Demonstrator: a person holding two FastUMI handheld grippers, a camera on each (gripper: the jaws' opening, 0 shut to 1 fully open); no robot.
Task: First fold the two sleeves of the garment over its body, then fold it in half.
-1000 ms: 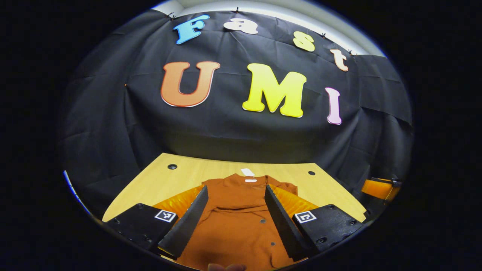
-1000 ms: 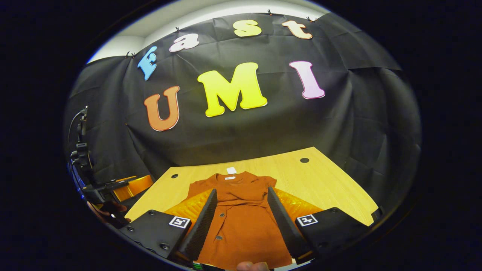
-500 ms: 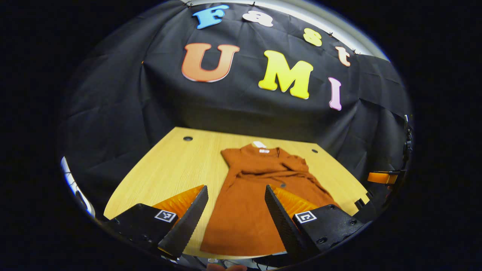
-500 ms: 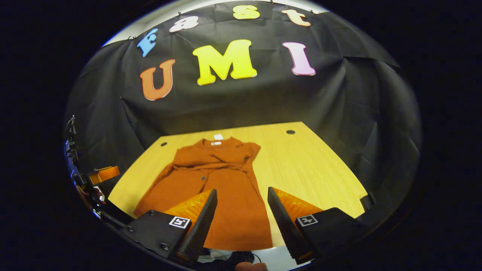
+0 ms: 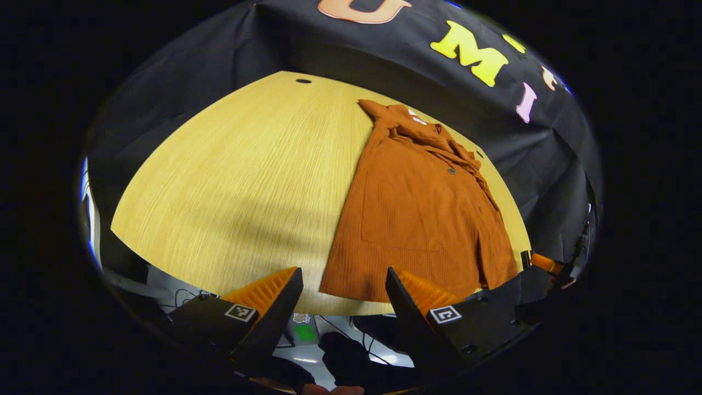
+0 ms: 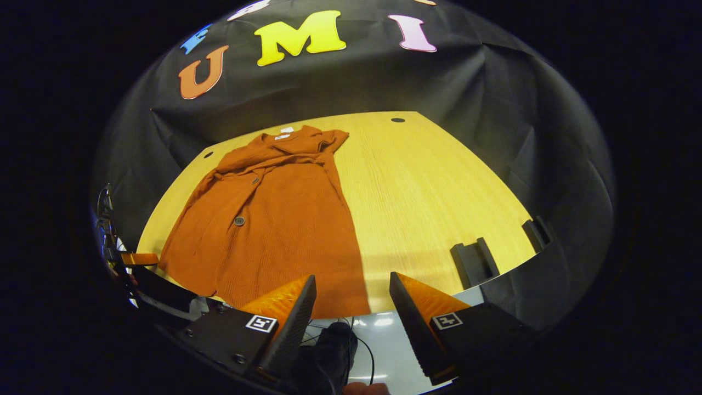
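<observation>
The rust-orange buttoned garment (image 6: 274,219) lies lengthwise on the wooden table (image 6: 433,186), sleeves seemingly drawn in across its chest, hem at the near edge. It looks soft, light and limp — best pinched at the hem corners. Both the left gripper (image 5: 343,296) and right gripper (image 6: 351,302) hover above the near edge, jaws apart, holding nothing.

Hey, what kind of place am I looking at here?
Probably a recording booth for handling trials: a black cloth wall behind a wooden table, one orange garment laid out, and cables on the floor.
</observation>
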